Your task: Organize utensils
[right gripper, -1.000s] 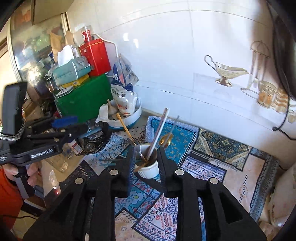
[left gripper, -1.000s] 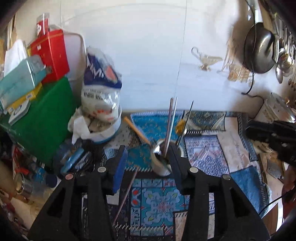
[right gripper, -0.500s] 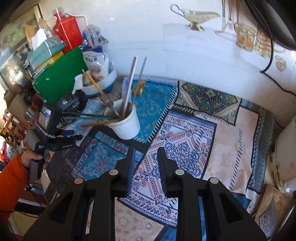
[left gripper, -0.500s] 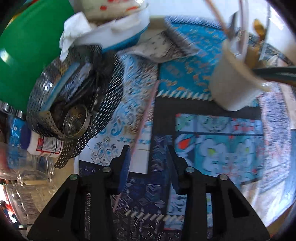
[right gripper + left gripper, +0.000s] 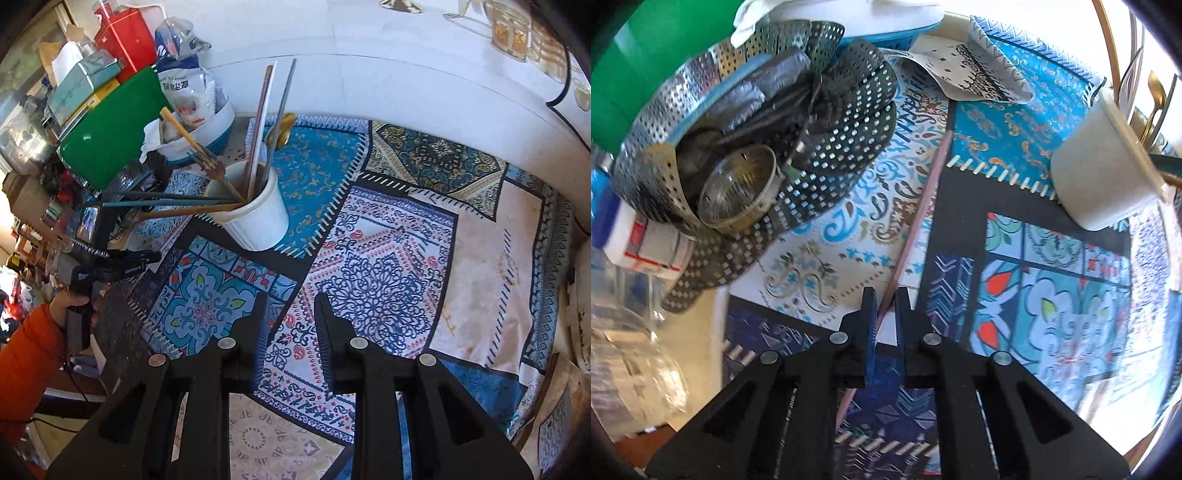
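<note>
Left claw narrowed onto pink chopstick; right claw spread, w/ nothing.

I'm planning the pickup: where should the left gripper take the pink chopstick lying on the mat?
Grip the pink chopstick near its close end, from above, fingers either side of its width. It lies flat and thin, and the left gripper already straddles that end.

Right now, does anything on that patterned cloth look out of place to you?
Yes. One pinkish chopstick lies flat on the cloth, apart from the white cup that holds the other utensils. The left gripper has its fingers narrowed around its near end. The right gripper is open, holding nothing.
</note>
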{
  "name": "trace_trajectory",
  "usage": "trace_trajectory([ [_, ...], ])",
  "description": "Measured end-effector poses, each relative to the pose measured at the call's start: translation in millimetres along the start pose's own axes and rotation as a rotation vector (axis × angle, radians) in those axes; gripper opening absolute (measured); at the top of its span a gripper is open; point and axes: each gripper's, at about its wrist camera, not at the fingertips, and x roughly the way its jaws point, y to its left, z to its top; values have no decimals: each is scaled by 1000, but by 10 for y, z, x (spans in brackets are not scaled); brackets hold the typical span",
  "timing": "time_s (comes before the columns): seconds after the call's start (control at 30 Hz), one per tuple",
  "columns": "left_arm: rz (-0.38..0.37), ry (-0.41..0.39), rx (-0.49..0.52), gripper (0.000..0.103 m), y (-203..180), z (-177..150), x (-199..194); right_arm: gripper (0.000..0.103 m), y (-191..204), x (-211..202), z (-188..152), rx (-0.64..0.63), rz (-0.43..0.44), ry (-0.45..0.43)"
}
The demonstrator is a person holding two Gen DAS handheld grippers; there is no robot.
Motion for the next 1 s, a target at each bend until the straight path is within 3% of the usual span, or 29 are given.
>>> trace_trajectory([
  [0.17,-125,71,14,3,-148,-282,-64,22,63,50,-26,-8,15,11],
  [0.4,-230,193,187,3,-672,-883,-180,22,49,41,-47,2,24,6],
  [0.53,-184,208,270,4,-865,-852,-215,22,-5,27,-66,16,22,5],
  [0.67,-167,215,270,5,-1025,-629,-137,22,-97,35,-114,39,21,11],
  [0.87,-112,186,323,5,-1256,-241,-56,22,-188,18,-189,71,31,17],
  [1.0,-82,149,325,4,-1333,-236,-65,22,-177,-9,-224,73,41,13],
])
